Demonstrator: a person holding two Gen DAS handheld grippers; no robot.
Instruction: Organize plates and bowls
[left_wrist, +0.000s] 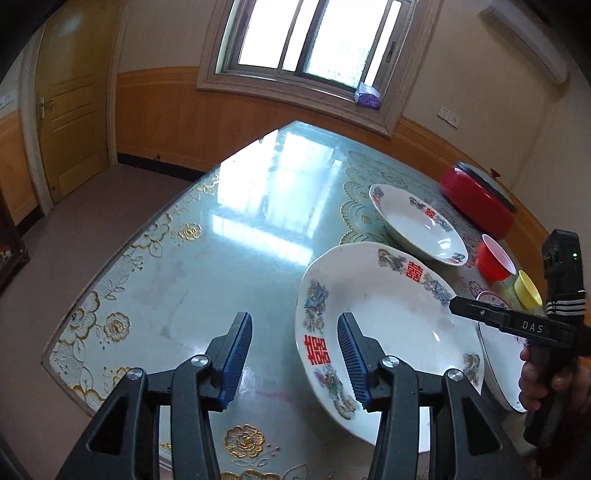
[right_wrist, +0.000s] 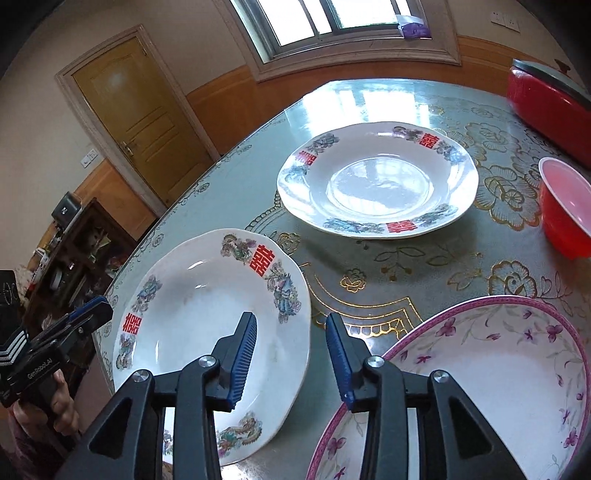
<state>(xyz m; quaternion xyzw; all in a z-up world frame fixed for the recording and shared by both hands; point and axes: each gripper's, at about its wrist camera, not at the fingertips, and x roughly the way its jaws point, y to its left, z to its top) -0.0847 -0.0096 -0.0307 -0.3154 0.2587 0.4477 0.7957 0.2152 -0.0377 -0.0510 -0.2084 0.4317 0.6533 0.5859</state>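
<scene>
Two white plates with red characters lie on the table. The near plate (left_wrist: 388, 332) (right_wrist: 207, 332) sits at the front; the far plate (left_wrist: 417, 225) (right_wrist: 376, 181) lies behind it. A pink-rimmed floral plate (right_wrist: 498, 369) (left_wrist: 498, 354) lies at the front right. A red bowl (left_wrist: 493, 260) (right_wrist: 565, 206) and a yellow bowl (left_wrist: 528, 290) stand to the right. My left gripper (left_wrist: 295, 354) is open and empty, straddling the near plate's left rim. My right gripper (right_wrist: 291, 354) is open and empty above the near plate's right rim.
A red cooker with a lid (left_wrist: 480, 199) (right_wrist: 546, 99) stands at the table's back right. The glass-topped table (left_wrist: 221, 240) has its left edge close by, with floor beyond. A dark cabinet (right_wrist: 74, 266) stands on the left.
</scene>
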